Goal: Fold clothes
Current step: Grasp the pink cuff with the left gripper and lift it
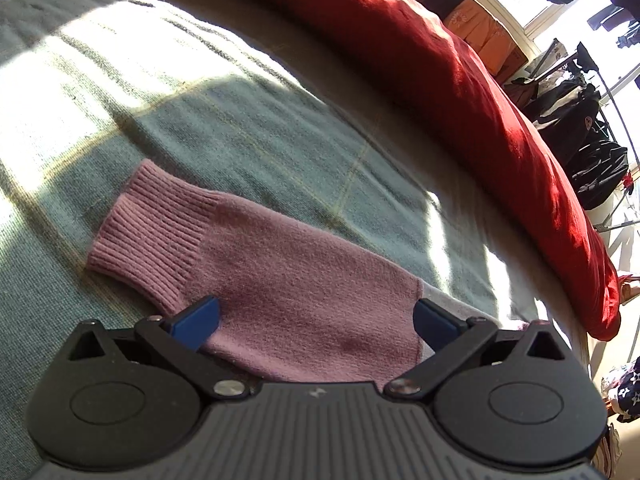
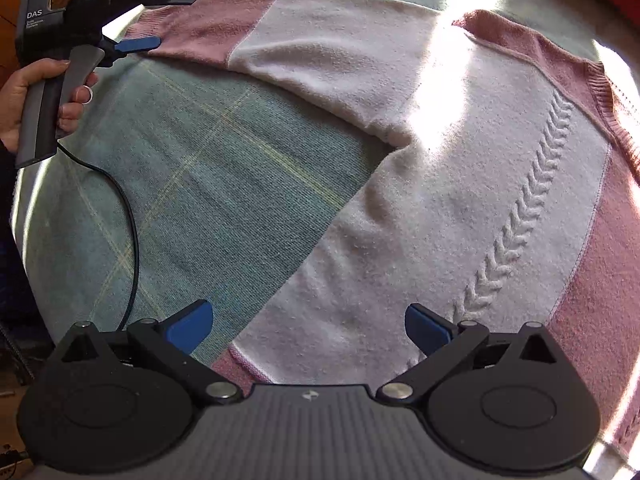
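A pink and white knitted sweater (image 2: 420,208) lies flat on a green plaid blanket (image 2: 208,184). Its left sleeve (image 2: 248,36) stretches toward the upper left of the right wrist view. In the left wrist view the sleeve's pink end (image 1: 280,276) with its ribbed cuff (image 1: 148,240) lies between the blue fingertips of my left gripper (image 1: 316,320), which is open just over it. That left gripper (image 2: 156,20) also shows at the sleeve end, held by a hand (image 2: 24,92). My right gripper (image 2: 308,326) is open above the sweater's lower left hem.
A red duvet (image 1: 460,92) is bunched along the far side of the bed. Beyond it stand cardboard boxes (image 1: 484,36), dark bags (image 1: 580,136) and a drying rack by a bright window. A black cable (image 2: 132,216) trails from the left gripper's handle across the blanket.
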`<state>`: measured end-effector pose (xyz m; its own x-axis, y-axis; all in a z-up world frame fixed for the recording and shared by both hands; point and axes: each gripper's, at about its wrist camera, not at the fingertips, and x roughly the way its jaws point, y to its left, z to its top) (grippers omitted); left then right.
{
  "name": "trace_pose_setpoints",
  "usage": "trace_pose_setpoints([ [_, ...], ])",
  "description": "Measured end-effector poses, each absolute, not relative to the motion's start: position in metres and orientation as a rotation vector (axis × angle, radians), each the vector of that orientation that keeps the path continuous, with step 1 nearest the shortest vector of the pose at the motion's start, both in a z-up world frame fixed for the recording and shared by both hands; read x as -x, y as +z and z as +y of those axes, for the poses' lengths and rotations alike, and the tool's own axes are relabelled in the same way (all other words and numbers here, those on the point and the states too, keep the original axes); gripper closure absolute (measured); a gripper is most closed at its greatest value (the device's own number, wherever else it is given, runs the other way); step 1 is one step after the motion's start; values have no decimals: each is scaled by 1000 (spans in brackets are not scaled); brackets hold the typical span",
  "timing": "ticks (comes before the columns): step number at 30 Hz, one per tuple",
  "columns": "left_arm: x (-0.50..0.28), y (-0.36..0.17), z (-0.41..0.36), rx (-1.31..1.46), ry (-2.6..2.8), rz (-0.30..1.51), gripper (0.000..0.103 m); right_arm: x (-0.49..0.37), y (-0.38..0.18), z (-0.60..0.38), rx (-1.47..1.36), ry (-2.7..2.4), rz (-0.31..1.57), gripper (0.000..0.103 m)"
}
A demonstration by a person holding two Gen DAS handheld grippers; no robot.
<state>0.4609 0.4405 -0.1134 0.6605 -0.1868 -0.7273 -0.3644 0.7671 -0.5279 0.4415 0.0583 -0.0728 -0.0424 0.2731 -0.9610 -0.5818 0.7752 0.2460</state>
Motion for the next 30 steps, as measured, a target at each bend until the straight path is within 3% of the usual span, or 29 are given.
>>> trace_pose_setpoints([
  [14,-435,-92,448,710,179,841,2,-438,-74,65,221,729,1474,0],
  [16,-431,-97,455,758,194,832,8,-439,-75,68,221,739,1479,0],
  [18,-428,-103,461,807,206,822,30,-439,-75,69,218,746,1490,0],
  [30,-425,-139,499,1068,277,708,58,-439,-70,71,207,751,1502,0],
])
